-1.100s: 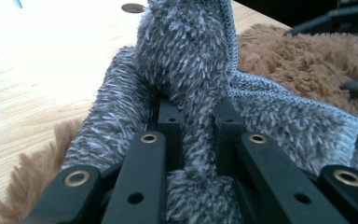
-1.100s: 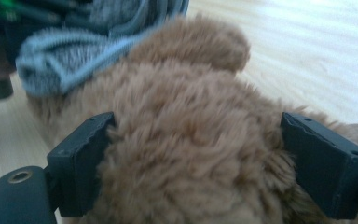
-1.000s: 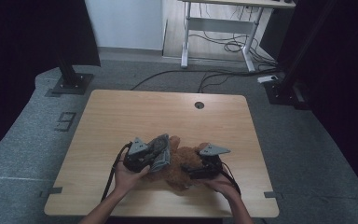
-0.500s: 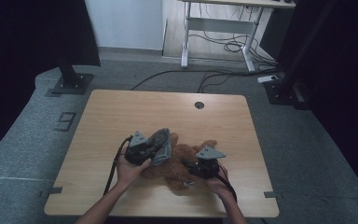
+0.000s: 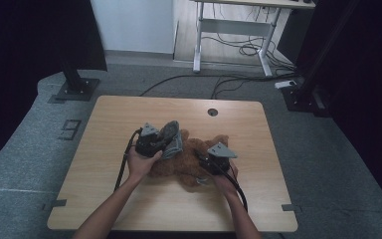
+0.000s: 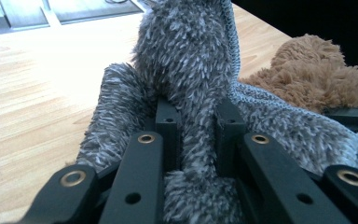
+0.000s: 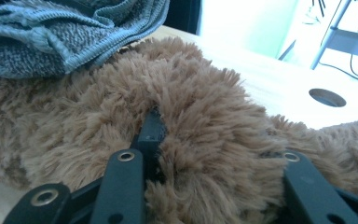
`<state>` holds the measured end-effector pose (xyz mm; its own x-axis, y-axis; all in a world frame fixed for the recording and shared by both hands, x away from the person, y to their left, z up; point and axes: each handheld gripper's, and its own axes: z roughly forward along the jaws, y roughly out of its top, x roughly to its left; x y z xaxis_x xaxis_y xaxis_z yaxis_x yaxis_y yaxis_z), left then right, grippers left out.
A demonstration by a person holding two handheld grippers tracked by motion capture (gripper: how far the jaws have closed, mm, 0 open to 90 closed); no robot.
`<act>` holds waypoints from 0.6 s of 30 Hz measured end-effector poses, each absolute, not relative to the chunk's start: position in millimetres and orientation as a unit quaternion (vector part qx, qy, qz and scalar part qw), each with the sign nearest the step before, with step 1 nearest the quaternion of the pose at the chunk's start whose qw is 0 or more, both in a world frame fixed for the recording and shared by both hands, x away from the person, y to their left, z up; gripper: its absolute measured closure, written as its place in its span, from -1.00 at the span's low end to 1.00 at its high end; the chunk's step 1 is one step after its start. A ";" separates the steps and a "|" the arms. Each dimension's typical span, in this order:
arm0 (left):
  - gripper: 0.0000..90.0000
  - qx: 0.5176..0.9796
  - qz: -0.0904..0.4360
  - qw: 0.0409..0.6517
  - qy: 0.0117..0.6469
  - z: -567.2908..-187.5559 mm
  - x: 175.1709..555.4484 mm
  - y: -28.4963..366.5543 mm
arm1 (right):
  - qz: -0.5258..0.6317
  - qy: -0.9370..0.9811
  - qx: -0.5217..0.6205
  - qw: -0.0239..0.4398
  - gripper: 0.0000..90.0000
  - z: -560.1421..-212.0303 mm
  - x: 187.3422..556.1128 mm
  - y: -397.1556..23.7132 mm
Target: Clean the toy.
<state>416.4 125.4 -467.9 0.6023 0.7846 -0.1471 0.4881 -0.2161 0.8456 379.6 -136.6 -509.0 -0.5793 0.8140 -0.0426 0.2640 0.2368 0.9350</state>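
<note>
A brown plush bear (image 5: 186, 162) lies on the wooden table (image 5: 124, 114), near the front middle. A grey fuzzy garment (image 5: 173, 139) sits over its left side and rises off it. My left gripper (image 5: 165, 145) is shut on a fold of that grey garment (image 6: 191, 70), pinched between the fingers (image 6: 168, 119). My right gripper (image 5: 205, 164) comes at the bear from the right. Its jaws have just been closing, and they press into the brown fur (image 7: 205, 107). One of its fingers (image 7: 149, 128) shows; the other is buried in the pile.
A round cable hole (image 5: 212, 112) sits near the table's far edge. Beyond it stand a white-legged desk (image 5: 231, 30) with cables on the floor and black stands (image 5: 74, 82) at both sides. Bare wood lies left, right and behind the bear.
My left gripper has moved away from the person with the grey garment pulled up in it. The right gripper has shifted left and closed into the bear.
</note>
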 end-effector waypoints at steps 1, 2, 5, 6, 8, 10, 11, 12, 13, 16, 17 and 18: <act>0.69 0.763 0.155 0.469 0.417 -466.6 417.5 125.7 | 0.500 0.736 0.365 0.276 0.36 -509.4 380.7 -136.7; 0.68 0.763 0.153 0.470 0.416 -465.3 417.2 125.5 | 0.501 0.736 0.363 0.275 0.36 -510.0 381.3 -137.3; 0.68 0.767 0.153 0.471 0.408 -459.7 414.1 123.7 | 0.500 0.741 0.349 0.280 0.37 -510.1 376.0 -138.3; 0.68 0.767 0.153 0.472 0.406 -457.8 413.5 123.2 | 0.501 0.743 0.343 0.283 0.37 -510.4 373.5 -138.4; 0.68 0.766 0.149 0.478 0.402 -451.8 412.1 119.6 | 0.501 0.744 0.334 0.290 0.37 -511.3 368.0 -138.4; 0.67 0.770 0.144 0.480 0.395 -446.5 410.7 113.2 | 0.506 0.744 0.320 0.296 0.36 -513.1 361.8 -138.5; 0.67 0.772 0.145 0.481 0.391 -444.3 409.7 108.7 | 0.508 0.744 0.311 0.302 0.36 -514.2 358.7 -138.6; 0.67 0.773 0.146 0.482 0.387 -442.7 408.9 103.9 | 0.509 0.743 0.308 0.306 0.36 -515.3 355.8 -138.6; 0.67 0.775 0.144 0.481 0.384 -441.4 409.0 98.9 | 0.509 0.743 0.304 0.311 0.36 -516.3 352.6 -138.5; 0.67 0.780 0.133 0.480 0.379 -439.2 411.9 84.5 | 0.509 0.744 0.286 0.324 0.36 -519.0 341.9 -137.0; 0.67 0.781 0.125 0.480 0.379 -438.5 412.9 79.6 | 0.508 0.746 0.283 0.325 0.37 -519.1 339.7 -136.7; 0.67 0.783 0.121 0.479 0.377 -438.0 413.3 75.7 | 0.507 0.746 0.278 0.329 0.37 -519.5 336.9 -136.2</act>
